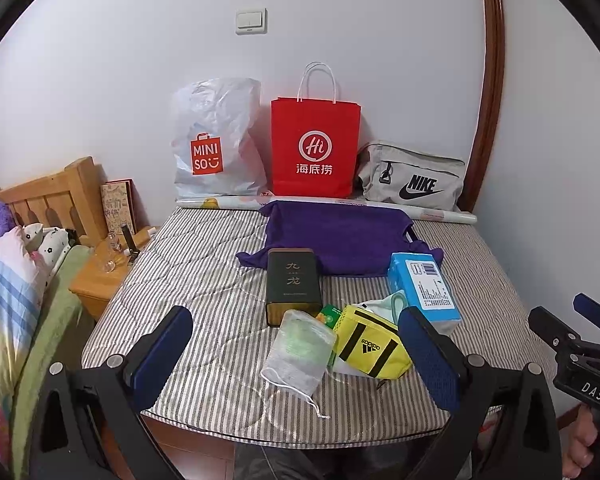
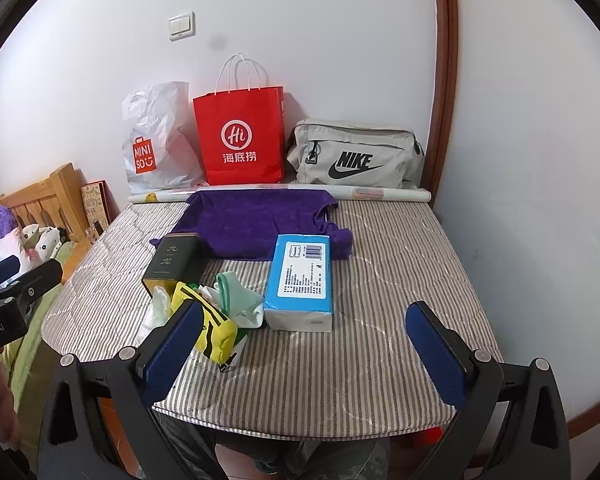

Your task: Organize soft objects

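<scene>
Both tools hover wide open over the striped mattress [image 1: 204, 280], left gripper [image 1: 296, 348] and right gripper [image 2: 304, 340] holding nothing. The yellow pouch [image 1: 370, 346] lies near the front edge beside the mesh bag [image 1: 300, 350], tissue pack [image 2: 302, 276] and dark tin [image 1: 294, 282], purple cloth [image 1: 340, 240] behind.

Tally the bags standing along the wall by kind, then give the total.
Plastic bag: 1, the white Miniso bag
Paper bag: 1, the red handled bag
Fabric bag: 1, the grey Nike bag
Total: 3
</scene>
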